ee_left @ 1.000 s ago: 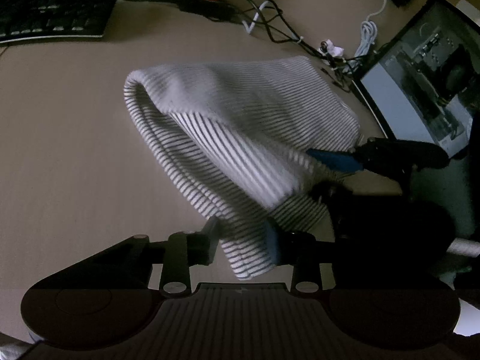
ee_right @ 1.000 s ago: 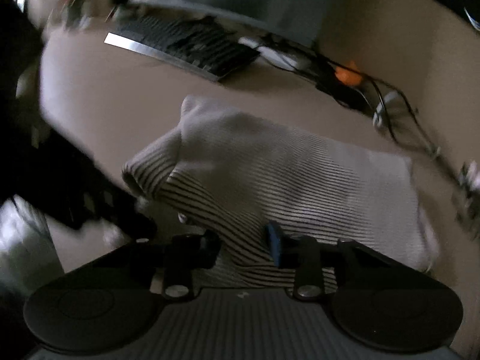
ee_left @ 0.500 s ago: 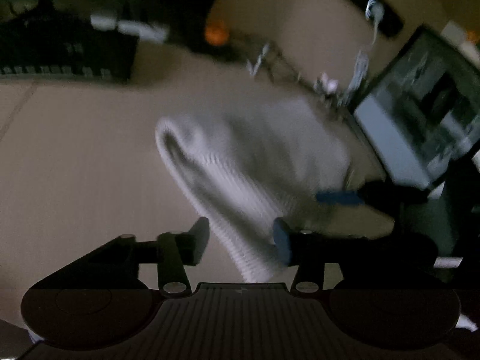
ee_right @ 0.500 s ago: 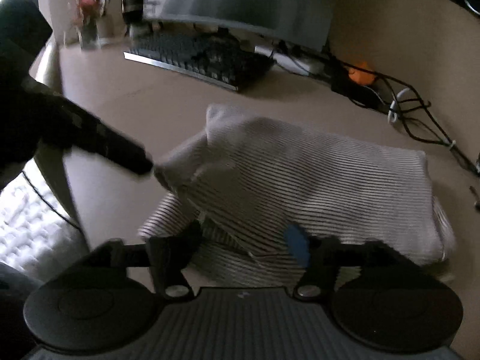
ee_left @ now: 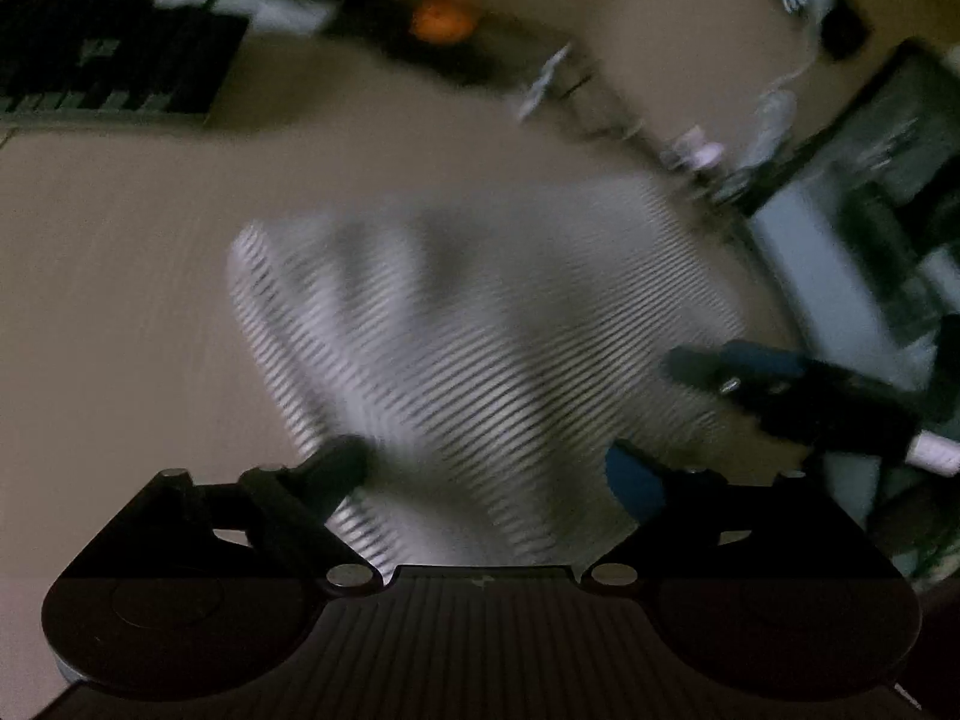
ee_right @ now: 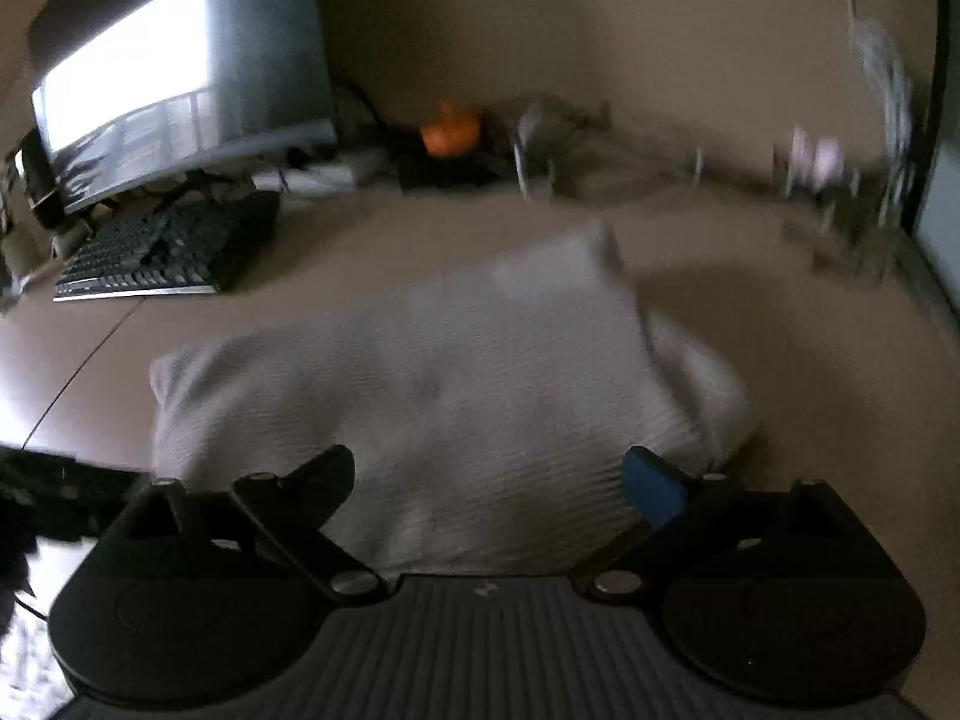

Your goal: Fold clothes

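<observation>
A white garment with thin dark stripes (ee_left: pixel 480 324) lies folded in a thick bundle on the tan desk (ee_left: pixel 120 252). My left gripper (ee_left: pixel 486 468) hangs over its near edge with the jaws spread wide and still opening; the cloth lies below them, not pinched. In the left wrist view the right gripper (ee_left: pixel 744 366) pokes in over the bundle's right edge. In the right wrist view the same garment (ee_right: pixel 456 384) lies under my right gripper (ee_right: pixel 489 477), whose jaws are also opening, wide apart and free of the cloth. Both views are blurred.
A black keyboard (ee_right: pixel 150 252) and a monitor (ee_right: pixel 180 78) stand at the back left. An orange object (ee_right: pixel 450 132) and tangled cables (ee_left: pixel 708 150) run along the back. A laptop screen (ee_left: pixel 852 228) stands at the right, close to the garment.
Both grippers were shut on the striped cloth a second ago; both have let go and opened wide. The garment has dropped flat into a bundle, and the right gripper has swung sideways.
</observation>
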